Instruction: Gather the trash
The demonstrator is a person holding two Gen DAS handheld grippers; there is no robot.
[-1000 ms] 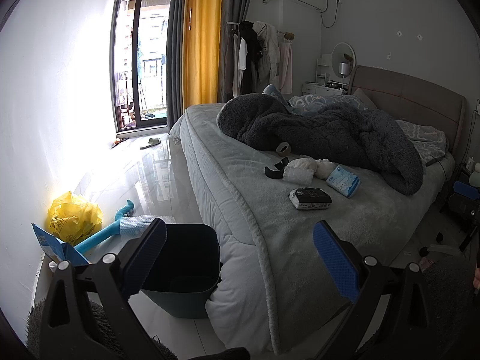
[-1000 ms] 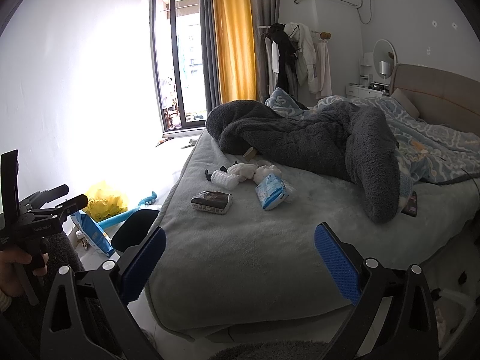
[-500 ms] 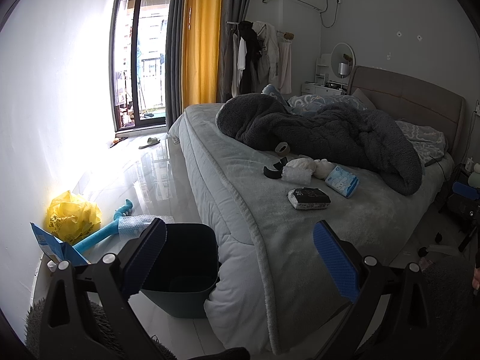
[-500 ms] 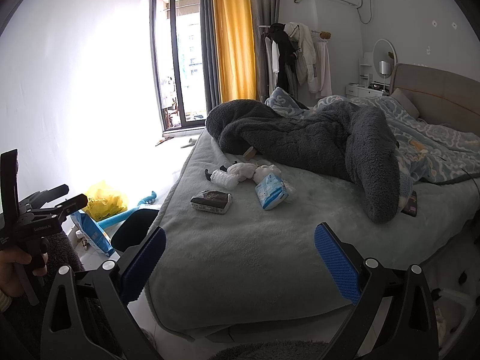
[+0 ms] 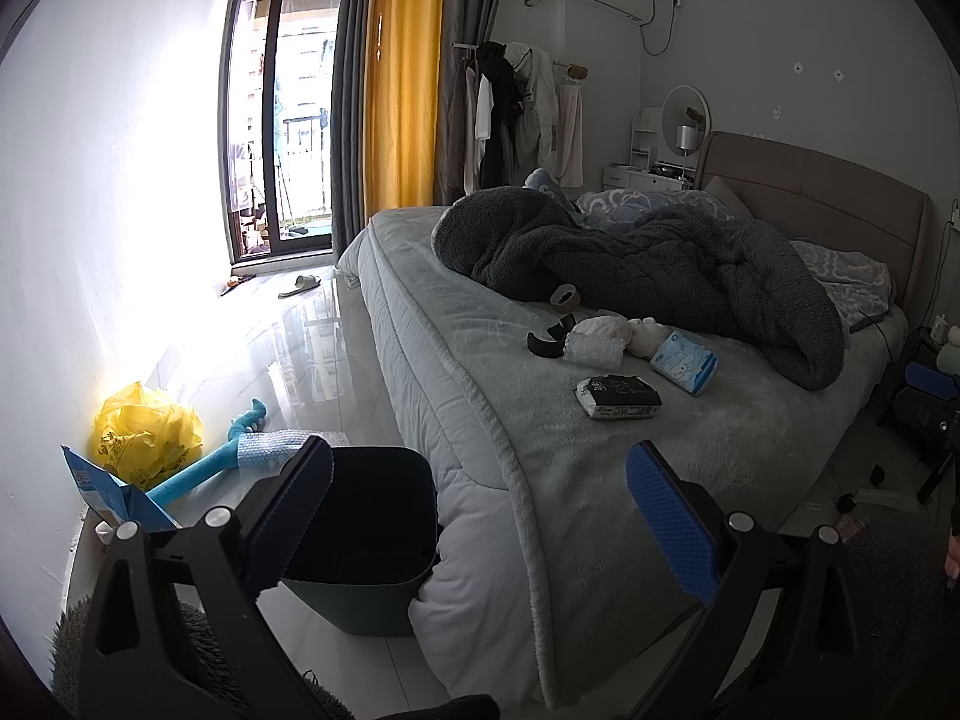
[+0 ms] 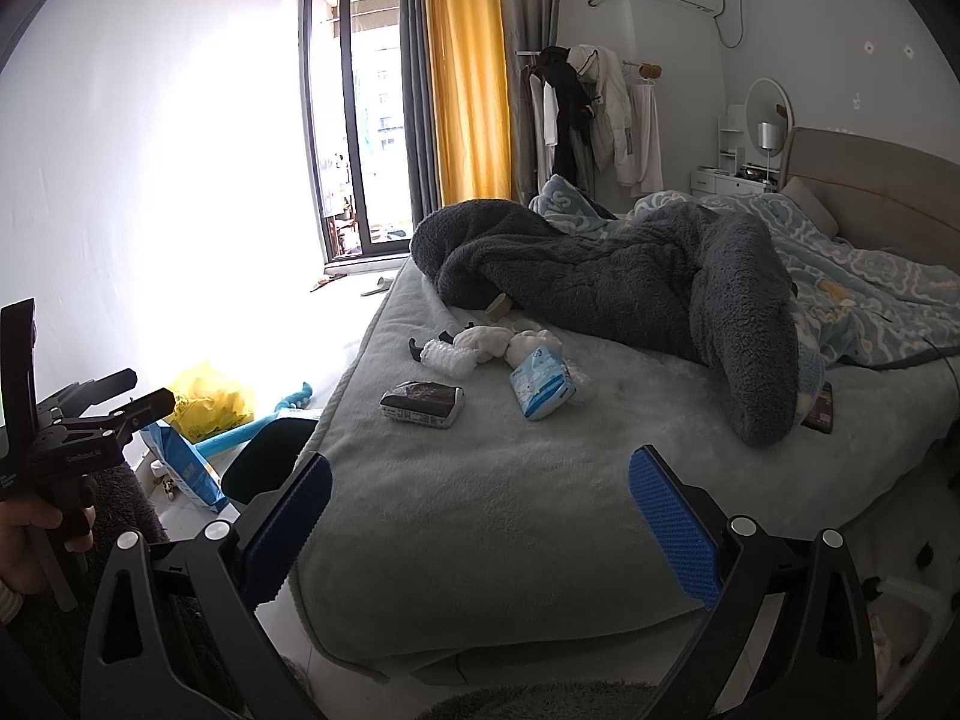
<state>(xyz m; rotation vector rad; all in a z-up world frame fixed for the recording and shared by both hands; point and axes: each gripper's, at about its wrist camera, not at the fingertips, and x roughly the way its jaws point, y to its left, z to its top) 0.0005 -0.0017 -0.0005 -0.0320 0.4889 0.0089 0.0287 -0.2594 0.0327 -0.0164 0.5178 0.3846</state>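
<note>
Bedroom floor and a grey bed [image 6: 540, 480] fill both views. Both the left gripper [image 5: 480, 516] and the right gripper [image 6: 480, 522] have their fingers spread wide and empty. Ahead of the right gripper, mid-bed, lies the trash: a dark packet [image 6: 423, 403], long axis crosswise, with a blue tissue pack [image 6: 540, 383] just beside it. The bin [image 5: 366, 540] stands against the bed's side, nearer the left gripper.

Ahead of the left tool [image 5: 477, 516], whose blue pads [image 5: 672, 525] are looking rubbery and dimpled, the bed [image 5: 540, 420] is wearing a matt, fuzzy grey cloth cover. Beyond it a dark fleece blanket [image 5: 660, 264] is lying thick and nubbly. Left of the tool the floor [image 5: 300, 360] is shining glossy, a yellow plastic bag [image 5: 144, 432] is crinkling, and the dark bin [image 5: 372, 516] is looking like smooth matt plastic
</note>
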